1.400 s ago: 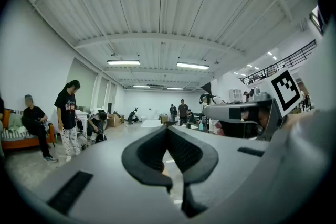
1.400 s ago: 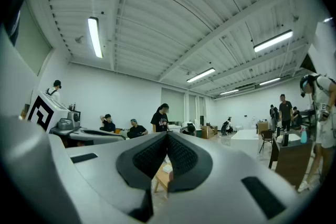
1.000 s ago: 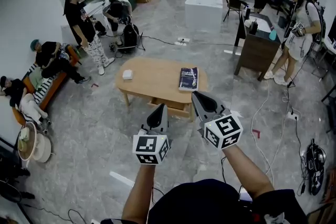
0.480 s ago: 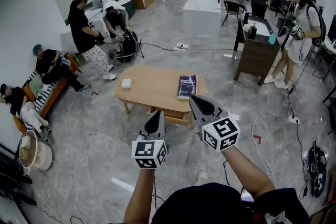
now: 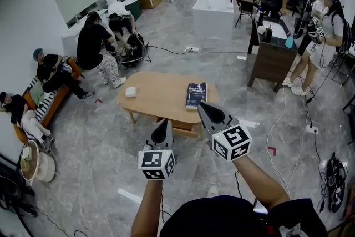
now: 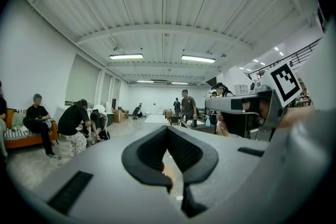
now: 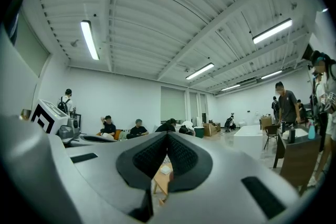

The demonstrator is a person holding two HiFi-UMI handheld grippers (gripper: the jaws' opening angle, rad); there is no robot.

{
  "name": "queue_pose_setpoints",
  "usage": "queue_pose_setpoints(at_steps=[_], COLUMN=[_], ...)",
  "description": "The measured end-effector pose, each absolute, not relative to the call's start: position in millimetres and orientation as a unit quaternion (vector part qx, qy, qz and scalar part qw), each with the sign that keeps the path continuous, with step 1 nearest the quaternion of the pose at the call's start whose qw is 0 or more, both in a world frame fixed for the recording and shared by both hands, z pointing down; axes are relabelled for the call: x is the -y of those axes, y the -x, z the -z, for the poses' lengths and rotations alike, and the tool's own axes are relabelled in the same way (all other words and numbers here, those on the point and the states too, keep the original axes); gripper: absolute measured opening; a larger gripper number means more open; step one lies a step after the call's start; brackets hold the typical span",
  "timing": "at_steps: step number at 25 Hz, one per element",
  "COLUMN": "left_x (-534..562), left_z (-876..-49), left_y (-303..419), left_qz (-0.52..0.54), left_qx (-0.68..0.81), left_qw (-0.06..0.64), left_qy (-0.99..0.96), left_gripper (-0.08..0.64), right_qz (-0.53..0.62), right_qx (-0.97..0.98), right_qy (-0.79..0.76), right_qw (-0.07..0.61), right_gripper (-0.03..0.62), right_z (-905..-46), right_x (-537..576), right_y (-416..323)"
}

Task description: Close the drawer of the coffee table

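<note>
Coffee table (image 5: 161,94) edged nearer — drawer (image 5: 183,126) seemingly ajar, bare floor (image 5: 100,141) before it.

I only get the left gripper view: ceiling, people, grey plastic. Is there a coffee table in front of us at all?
Observer: Yes. The head view shows a wooden table just ahead.
Operator: Is its drawer closed?
Observer: No, the drawer stands pulled out on the near side.
Operator: Anything on top?
Observer: A dark book and a small white thing, apart from each other.
</note>
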State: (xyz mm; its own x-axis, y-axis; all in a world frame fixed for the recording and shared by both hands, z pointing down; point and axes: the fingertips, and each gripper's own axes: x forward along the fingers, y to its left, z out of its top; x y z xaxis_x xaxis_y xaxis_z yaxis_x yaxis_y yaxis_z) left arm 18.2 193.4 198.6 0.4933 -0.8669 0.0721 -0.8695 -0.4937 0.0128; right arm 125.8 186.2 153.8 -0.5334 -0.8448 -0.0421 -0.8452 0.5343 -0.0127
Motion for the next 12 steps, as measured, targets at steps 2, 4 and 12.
queue_pose_setpoints(at_steps=[2, 4, 12], left_x=[-187, -180, -161], left_z=[-200, -201, -206], left_y=[-24, -28, -39], left_qz=[-0.029, -0.029, -0.033], left_qx=[0.505, 0.508, 0.522], left_qw=[0.023, 0.023, 0.025], left_qy=[-0.862, -0.86, -0.852], left_gripper=[-0.002, -0.002, -0.002], right_qz=[-0.004, -0.003, -0.001], right_qx=[-0.877, -0.878, -0.885], right_qy=[0.48, 0.478, 0.464], right_qw=[0.023, 0.024, 0.025], right_gripper=[0.011, 0.011, 0.011], right_z=[-155, -156, -158], right_x=[-179, -172, -149], right_y=[-132, -137, -148])
